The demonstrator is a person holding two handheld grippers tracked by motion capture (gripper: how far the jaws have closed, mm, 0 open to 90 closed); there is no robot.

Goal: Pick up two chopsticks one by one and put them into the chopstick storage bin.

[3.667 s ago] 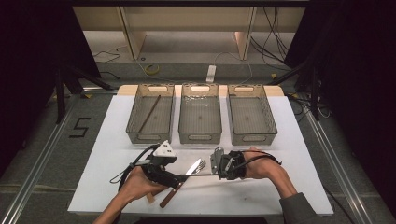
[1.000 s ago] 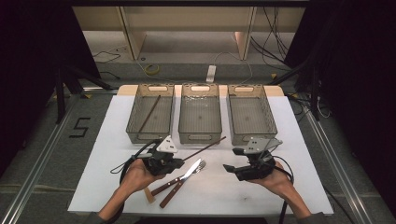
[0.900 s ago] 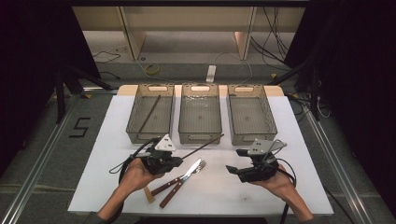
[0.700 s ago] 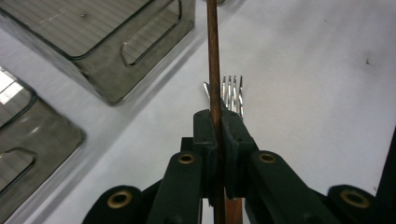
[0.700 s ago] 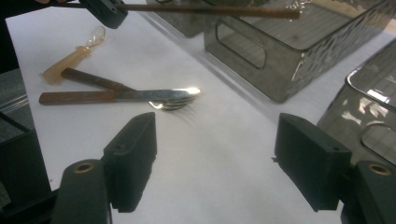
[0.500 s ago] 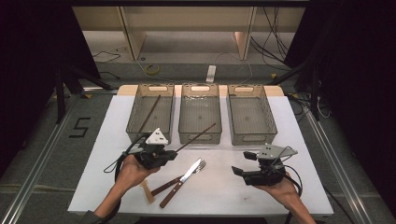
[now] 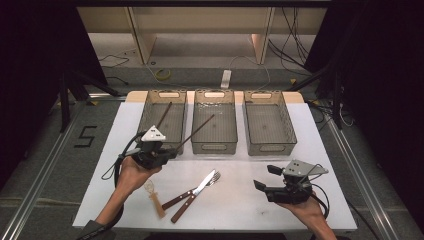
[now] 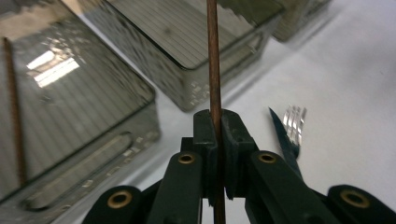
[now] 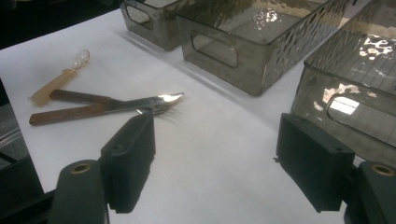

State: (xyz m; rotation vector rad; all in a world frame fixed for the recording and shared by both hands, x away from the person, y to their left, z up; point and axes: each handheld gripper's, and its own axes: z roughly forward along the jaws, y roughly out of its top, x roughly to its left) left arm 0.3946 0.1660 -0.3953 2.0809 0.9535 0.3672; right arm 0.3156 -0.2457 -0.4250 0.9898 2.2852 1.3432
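Note:
My left gripper (image 7: 167,153) (image 8: 215,119) is shut on a thin brown chopstick (image 7: 197,131) (image 8: 212,56). It holds the stick raised near the front of the left bin (image 7: 146,111), and the stick's far end slants over the middle bin (image 7: 214,147). A second chopstick (image 7: 164,115) (image 8: 11,102) lies in the left bin. My right gripper (image 7: 265,177) (image 9: 219,144) hovers open over the bare mat at the near right, with nothing between its jaws. A wooden-handled knife and fork (image 7: 192,192) (image 9: 116,105) lie crossed on the mat between the hands.
A small pale spoon (image 7: 155,197) (image 9: 60,79) lies left of the knife and fork. The right bin (image 7: 270,147) (image 9: 350,93) stands beside the middle one along the far side of the white mat (image 7: 235,210). The left gripper's cable (image 7: 116,167) loops beside the left hand.
My left gripper has carried the chopstick up and away toward the left bin. My right gripper has drawn back to the right and nearer the front edge, jaws open.

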